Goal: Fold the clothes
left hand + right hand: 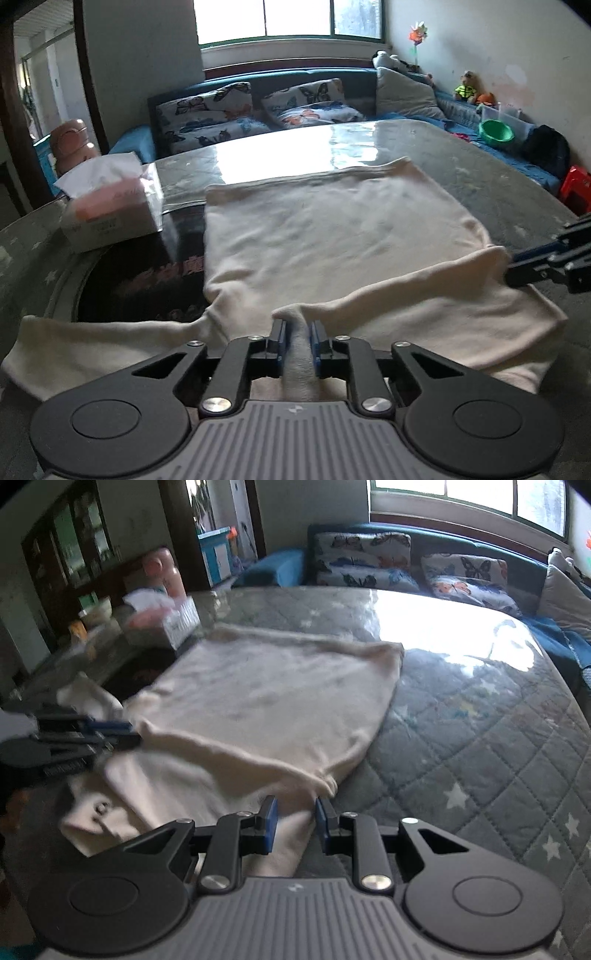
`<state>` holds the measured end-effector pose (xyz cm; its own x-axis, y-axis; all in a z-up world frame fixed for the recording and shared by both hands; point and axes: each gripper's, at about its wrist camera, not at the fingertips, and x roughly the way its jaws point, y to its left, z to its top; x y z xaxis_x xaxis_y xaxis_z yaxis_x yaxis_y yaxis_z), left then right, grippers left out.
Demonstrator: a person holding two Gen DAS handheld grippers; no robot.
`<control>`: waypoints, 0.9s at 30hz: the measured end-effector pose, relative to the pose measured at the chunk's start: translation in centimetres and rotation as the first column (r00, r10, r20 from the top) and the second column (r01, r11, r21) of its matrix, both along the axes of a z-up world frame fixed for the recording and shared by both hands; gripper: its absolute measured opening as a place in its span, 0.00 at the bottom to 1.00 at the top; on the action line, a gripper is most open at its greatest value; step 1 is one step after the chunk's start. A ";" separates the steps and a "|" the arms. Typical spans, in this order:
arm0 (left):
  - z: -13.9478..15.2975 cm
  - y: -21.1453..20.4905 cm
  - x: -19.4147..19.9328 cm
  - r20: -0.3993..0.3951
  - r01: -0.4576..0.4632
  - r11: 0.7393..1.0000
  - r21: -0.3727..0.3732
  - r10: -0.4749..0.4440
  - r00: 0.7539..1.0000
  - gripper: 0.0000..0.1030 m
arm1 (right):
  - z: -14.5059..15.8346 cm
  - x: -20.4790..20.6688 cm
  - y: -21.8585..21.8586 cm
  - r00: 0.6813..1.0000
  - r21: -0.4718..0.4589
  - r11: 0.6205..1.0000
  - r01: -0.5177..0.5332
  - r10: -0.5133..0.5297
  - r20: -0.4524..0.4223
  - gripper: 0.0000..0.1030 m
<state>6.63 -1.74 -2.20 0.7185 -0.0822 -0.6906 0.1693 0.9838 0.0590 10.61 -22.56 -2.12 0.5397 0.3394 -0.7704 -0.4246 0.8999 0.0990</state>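
Cream garment (332, 229) lies flat on worktop (461, 709), near edge lifted: first fold barely begun. Left gripper (297, 332) jaws pinch that edge; right gripper (295, 812) jaws parted around cloth.

Both wrist views look low, close across the same garment (332, 229).
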 end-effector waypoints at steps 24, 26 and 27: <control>0.6 12.9 -2.3 0.031 -0.439 0.897 -0.047 0.441 0.897 0.39 | 0.7 0.1 4.1 0.995 0.012 0.995 -0.101 0.101 0.024 0.26; 0.4 15.2 -2.2 0.031 -0.517 0.855 -0.047 0.518 0.855 0.39 | 0.6 0.0 4.5 0.994 0.012 0.994 -0.110 0.109 0.020 0.26; 0.3 16.1 -2.2 0.034 -0.548 0.835 -0.044 0.550 0.835 0.39 | 0.6 0.0 4.6 0.993 0.012 0.993 -0.114 0.114 0.018 0.26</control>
<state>4.45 14.33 -1.89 0.6809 0.3140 -0.6616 -0.4012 0.9157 0.0216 10.58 -17.96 -1.50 0.5102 0.4096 -0.7563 -0.5261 0.8442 0.1023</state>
